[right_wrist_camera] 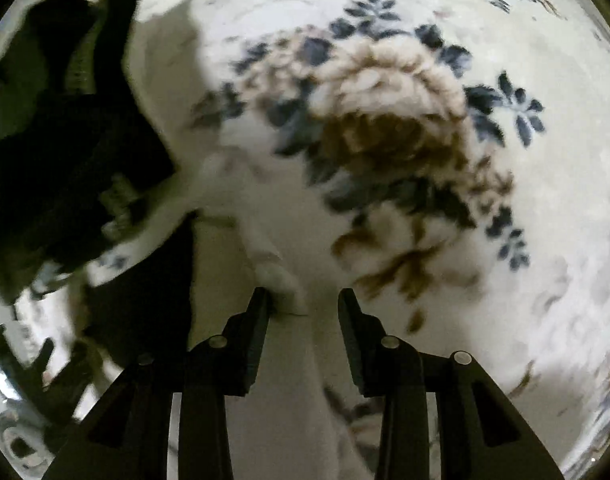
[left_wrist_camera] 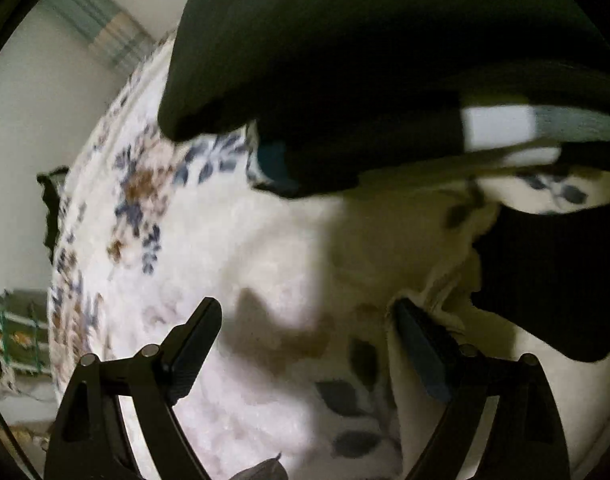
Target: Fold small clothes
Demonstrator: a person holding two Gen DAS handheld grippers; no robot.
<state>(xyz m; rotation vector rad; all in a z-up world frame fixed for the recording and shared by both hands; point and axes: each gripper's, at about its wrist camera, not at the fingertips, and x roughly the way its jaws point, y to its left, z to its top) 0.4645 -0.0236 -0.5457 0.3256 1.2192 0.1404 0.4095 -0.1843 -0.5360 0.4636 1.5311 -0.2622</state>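
Your left claw (left_wrist_camera: pixel 309 320) was spread wide, gripping nothing, its right finger (left_wrist_camera: pixel 423 344) against a rumpled edge of the white garment (left_wrist_camera: pixel 437 248) lying on the floral blanket (left_wrist_camera: pixel 153 200). Above it a dark sleeve (left_wrist_camera: pixel 345 60) crossed the view. Your right claw (right_wrist_camera: pixel 303 300) pointed down, its jaws partly parted and not pressing anything, with a white fold of the garment (right_wrist_camera: pixel 281 280) just beside its left finger (right_wrist_camera: pixel 259 320). Beyond it spread the blanket's brown and blue flowers (right_wrist_camera: pixel 385 132). Both views were blurred.
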